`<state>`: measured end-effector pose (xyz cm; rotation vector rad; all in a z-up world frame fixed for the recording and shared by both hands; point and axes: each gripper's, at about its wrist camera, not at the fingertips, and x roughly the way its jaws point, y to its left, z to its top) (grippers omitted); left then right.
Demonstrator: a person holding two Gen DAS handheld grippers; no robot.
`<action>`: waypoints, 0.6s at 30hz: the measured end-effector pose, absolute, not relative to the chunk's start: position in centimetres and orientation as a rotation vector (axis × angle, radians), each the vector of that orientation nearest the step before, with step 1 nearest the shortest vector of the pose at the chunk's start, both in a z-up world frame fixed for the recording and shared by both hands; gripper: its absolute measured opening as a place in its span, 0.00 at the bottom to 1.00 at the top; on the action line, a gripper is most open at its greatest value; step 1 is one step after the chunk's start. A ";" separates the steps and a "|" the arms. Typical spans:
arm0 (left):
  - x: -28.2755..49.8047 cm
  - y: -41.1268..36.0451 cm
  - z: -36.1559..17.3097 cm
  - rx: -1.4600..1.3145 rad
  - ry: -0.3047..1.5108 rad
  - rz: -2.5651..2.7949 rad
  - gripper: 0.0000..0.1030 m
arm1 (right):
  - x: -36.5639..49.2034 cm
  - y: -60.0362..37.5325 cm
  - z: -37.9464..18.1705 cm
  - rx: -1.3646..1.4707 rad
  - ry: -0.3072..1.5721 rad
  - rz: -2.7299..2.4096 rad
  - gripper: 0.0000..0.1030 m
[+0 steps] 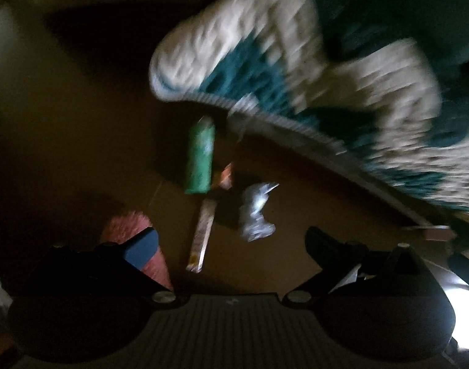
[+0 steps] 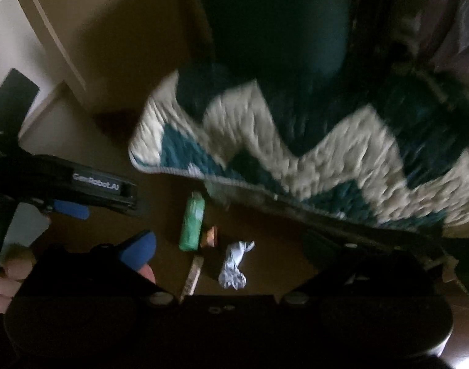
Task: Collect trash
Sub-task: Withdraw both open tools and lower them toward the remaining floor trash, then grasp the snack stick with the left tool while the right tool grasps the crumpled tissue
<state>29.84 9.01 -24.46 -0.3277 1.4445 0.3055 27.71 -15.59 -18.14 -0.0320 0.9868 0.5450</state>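
While both grippers' fingers gape empty, a crumpled, perhaps foil wrapper (image 1: 255, 212) lies beside a shaggy rug (image 1: 296, 70).

Home room: patterned rug (image 2: 296, 141) on brown floor (image 2: 265, 261).

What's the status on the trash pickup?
Left gripper and right gripper open, empty. Green packet, crumpled wrapper, stick wrapper on floor. Rug edge close by.

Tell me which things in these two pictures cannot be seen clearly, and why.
- Green wrapper: print unreadable in both views, motion blur.
- Orange scrap: partly hidden behind the green wrapper, too small to identify.
- Rug: far end cut off by the frame edge.
- Right gripper: its right finger lost in darkness.
- Pink object: left wrist view, covered by a blue finger.
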 end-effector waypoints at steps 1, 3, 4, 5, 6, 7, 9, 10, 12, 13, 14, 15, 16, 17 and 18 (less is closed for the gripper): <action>29.9 9.2 -25.9 -0.328 1.465 0.327 0.99 | 28.2 -15.3 -19.4 -0.046 1.008 0.550 0.96; 30.1 9.7 -29.0 -0.351 1.522 0.375 0.99 | 29.1 -14.8 -21.8 -0.079 1.046 0.567 0.93; 30.2 10.0 -30.5 -0.371 1.548 0.389 0.99 | 29.5 -14.5 -23.1 -0.094 1.065 0.580 0.93; 30.3 10.4 -32.1 -0.392 1.576 0.400 0.99 | 29.8 -14.2 -24.3 -0.106 1.081 0.590 0.93; 30.3 10.6 -33.6 -0.395 1.599 0.412 0.99 | 30.0 -13.8 -25.5 -0.115 1.096 0.605 0.92; 30.4 10.7 -34.7 -0.393 1.615 0.423 0.99 | 30.2 -13.4 -26.6 -0.126 1.111 0.623 0.91; 30.5 11.0 -37.6 -0.405 1.655 0.437 0.99 | 30.7 -12.4 -29.0 -0.159 1.143 0.649 0.90; 30.5 11.1 -38.7 -0.410 1.672 0.443 0.99 | 30.8 -12.0 -30.0 -0.174 1.154 0.666 0.88; 30.7 11.2 -41.2 -0.426 1.706 0.443 0.99 | 31.1 -11.0 -32.0 -0.208 1.177 0.695 0.87; 30.8 11.3 -42.2 -0.429 1.716 0.450 0.99 | 31.3 -10.5 -33.1 -0.223 1.188 0.714 0.87; 30.9 11.4 -43.4 -0.427 1.730 0.463 0.99 | 31.5 -10.1 -34.0 -0.235 1.199 0.736 0.87; 31.0 11.4 -44.6 -0.431 1.746 0.469 0.99 | 31.6 -9.6 -35.1 -0.252 1.210 0.750 0.86; 31.2 11.4 -45.5 -0.431 1.760 0.470 0.99 | 31.8 -9.2 -36.0 -0.268 1.217 0.761 0.86; 31.3 11.3 -46.7 -0.420 1.777 0.473 0.99 | 32.0 -8.8 -37.0 -0.284 1.227 0.777 0.86; 31.4 11.2 -48.0 -0.407 1.795 0.467 0.99 | 32.3 -8.5 -37.8 -0.296 1.236 0.786 0.84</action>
